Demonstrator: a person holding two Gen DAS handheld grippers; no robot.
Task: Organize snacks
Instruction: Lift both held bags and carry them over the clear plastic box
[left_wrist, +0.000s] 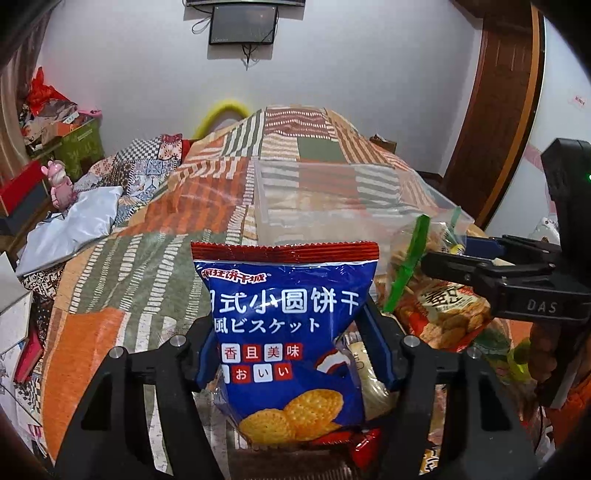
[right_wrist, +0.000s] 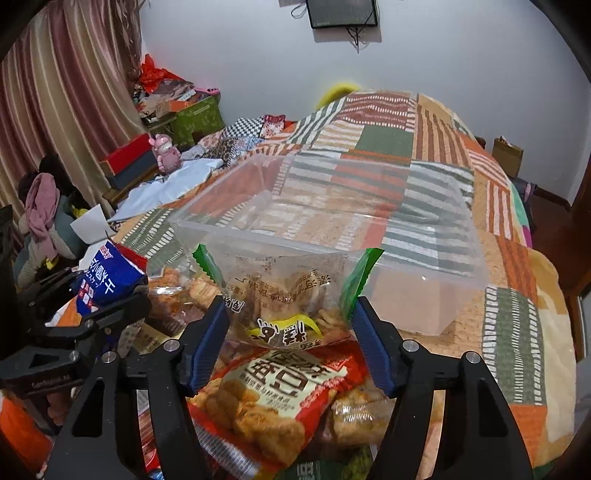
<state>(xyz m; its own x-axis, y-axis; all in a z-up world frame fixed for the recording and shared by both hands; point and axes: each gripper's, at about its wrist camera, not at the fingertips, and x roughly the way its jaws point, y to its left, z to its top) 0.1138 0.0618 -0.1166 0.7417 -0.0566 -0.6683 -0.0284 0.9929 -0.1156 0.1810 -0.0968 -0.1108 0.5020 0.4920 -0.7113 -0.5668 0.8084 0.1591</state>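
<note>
The blue biscuit bag (left_wrist: 284, 332) stands upright between the two blue pads of the left tool (left_wrist: 291, 350), and the pads press its sides in, so this tool is gripping it. The bag is lifted above the pile of snacks (right_wrist: 280, 402) at the near end of the bed (left_wrist: 155, 258). The clear bag with green edges (right_wrist: 284, 295) is between the pads of the right tool (right_wrist: 291, 343); both pads touch its lower corners, so the right tool is closed on it. This bag hangs just over a red snack bag (right_wrist: 273, 384) on top of the pile. Just behind the pile, a clear plastic bin (right_wrist: 424, 266) sits on the patchwork bedspread, and nothing can be seen in it. A dark screen (left_wrist: 243, 24) hangs on the white wall behind the bed.
</note>
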